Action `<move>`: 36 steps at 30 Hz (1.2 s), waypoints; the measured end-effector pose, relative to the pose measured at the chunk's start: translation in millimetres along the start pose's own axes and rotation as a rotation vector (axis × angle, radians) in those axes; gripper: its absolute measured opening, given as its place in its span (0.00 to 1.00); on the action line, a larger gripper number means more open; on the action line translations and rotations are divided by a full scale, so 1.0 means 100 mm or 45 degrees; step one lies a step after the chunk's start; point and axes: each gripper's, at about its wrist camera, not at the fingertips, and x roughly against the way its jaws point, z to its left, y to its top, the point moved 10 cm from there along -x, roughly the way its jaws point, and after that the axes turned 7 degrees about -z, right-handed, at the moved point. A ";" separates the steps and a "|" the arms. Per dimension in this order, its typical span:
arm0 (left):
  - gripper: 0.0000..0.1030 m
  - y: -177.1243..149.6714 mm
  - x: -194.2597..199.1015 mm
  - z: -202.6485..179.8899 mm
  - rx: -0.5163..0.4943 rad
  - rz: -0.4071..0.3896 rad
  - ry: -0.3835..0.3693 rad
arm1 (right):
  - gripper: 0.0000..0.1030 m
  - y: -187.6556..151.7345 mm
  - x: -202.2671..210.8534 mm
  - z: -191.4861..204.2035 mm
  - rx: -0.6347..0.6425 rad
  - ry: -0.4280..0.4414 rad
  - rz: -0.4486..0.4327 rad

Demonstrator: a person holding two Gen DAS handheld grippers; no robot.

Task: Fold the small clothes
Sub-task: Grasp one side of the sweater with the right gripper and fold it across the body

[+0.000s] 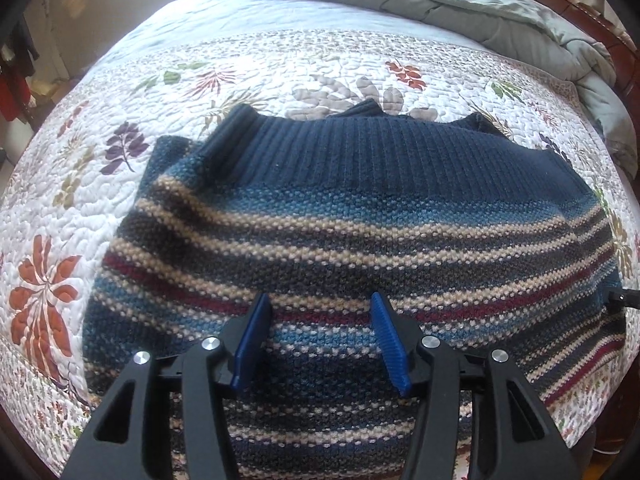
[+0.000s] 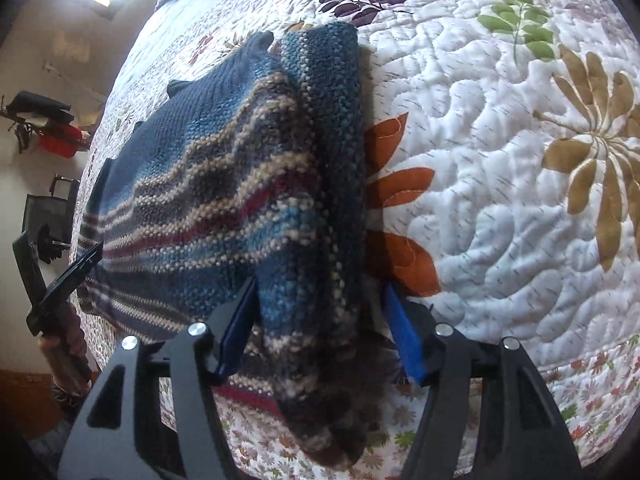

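A striped knitted sweater [image 1: 352, 216], dark blue with tan, red and light blue bands, lies on a floral quilted bed [image 1: 280, 72]. Its ribbed navy hem faces the far side. My left gripper [image 1: 320, 304] is open and hovers just above the sweater's near part. In the right wrist view the same sweater [image 2: 224, 184] has one side folded over into a thick band. My right gripper [image 2: 320, 292] is open with that folded edge lying between its blue pads; whether the pads touch the knit is unclear. The other gripper [image 2: 68, 276] shows at the sweater's far left edge.
A grey-green duvet [image 1: 480, 4] is bunched at the bed's far end by a dark wooden headboard [image 1: 576, 4]. Clothes hang at the left wall [image 1: 16, 72]. A wooden bedpost [image 2: 60, 352] and floor lie at the left in the right wrist view.
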 end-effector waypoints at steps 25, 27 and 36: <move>0.58 0.01 -0.05 0.03 0.011 -0.044 -0.079 | 0.25 0.05 0.09 0.14 -0.166 -0.049 0.011; 0.58 0.02 -0.04 0.03 0.011 -0.035 -0.092 | 0.25 0.10 0.27 0.29 -0.138 -0.037 -0.023; 0.60 0.01 -0.07 0.05 0.026 -0.044 -0.130 | 0.24 0.40 0.84 1.44 0.076 0.036 -0.126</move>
